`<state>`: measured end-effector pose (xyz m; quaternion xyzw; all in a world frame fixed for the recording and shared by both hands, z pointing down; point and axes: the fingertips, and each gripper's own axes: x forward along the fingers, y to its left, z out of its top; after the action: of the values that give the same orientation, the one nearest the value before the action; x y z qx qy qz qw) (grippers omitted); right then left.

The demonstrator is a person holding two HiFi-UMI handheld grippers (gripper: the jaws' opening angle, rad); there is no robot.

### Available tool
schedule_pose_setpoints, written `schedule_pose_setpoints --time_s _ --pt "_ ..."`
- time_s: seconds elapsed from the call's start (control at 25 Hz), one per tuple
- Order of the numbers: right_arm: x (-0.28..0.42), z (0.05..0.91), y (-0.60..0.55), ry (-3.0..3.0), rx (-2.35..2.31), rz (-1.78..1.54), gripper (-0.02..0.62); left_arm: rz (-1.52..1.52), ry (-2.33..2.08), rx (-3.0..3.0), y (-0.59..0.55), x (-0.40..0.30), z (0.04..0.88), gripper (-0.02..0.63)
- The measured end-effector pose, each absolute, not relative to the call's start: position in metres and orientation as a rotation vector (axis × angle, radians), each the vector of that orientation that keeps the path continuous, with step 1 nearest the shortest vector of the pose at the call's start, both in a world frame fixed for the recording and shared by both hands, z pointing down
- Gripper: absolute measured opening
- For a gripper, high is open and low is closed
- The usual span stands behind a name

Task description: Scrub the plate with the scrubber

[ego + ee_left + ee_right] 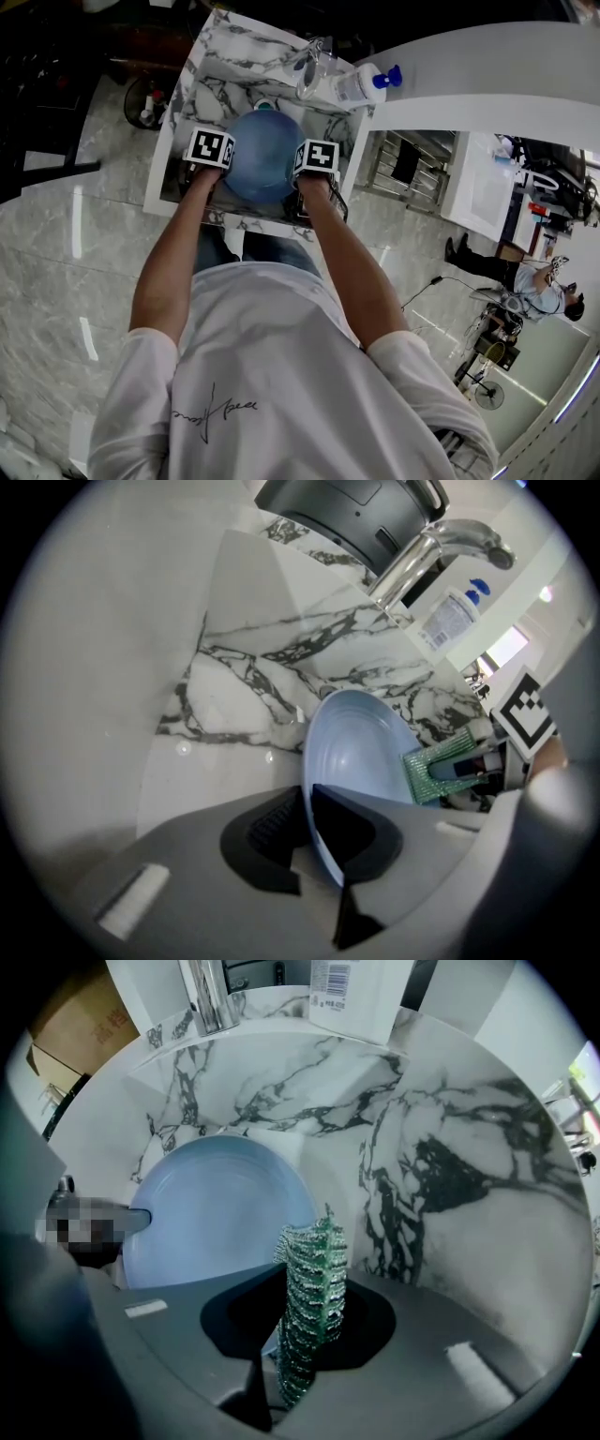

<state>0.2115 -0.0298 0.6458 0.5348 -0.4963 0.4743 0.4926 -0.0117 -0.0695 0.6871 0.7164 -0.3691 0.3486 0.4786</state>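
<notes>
Our white shirt (272, 375) is closest, and our two bare arms reach out from it to a marble sink (220, 70).

Our left gripper (306, 841) has its two jaws pinched on the rim of a blue plate (361, 752). One jaw is on the front of the rim and one is on the back. The plate is in the sink, tipped up on its edge, with its hollow side turned to the right gripper. It sits between our two grippers, with white and grey marble behind it.

Our right gripper (300, 1335) has its jaws squeezed on a green scrubber (309, 1297). The scrubber stands up straight between the jaws and sticks out past them. It is at the right side of the plate, very near the rim. We cannot tell if it touches the plate.

A shiny tap (427, 555) rises at the back of the sink. A bottle (361, 84) with a blue top stands just beside the tap on the ledge.

Far off to the right, a person (525, 281) sits on the shiny floor.
</notes>
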Motion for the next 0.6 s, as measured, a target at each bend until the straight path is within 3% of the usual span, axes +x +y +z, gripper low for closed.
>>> schedule_pose_setpoints --time_s 0.6 --pt "0.197 0.648 -0.003 -1.212 1.159 1.178 0.054 0.854 -0.903 1.751 -0.070 -0.012 0.689 0.089"
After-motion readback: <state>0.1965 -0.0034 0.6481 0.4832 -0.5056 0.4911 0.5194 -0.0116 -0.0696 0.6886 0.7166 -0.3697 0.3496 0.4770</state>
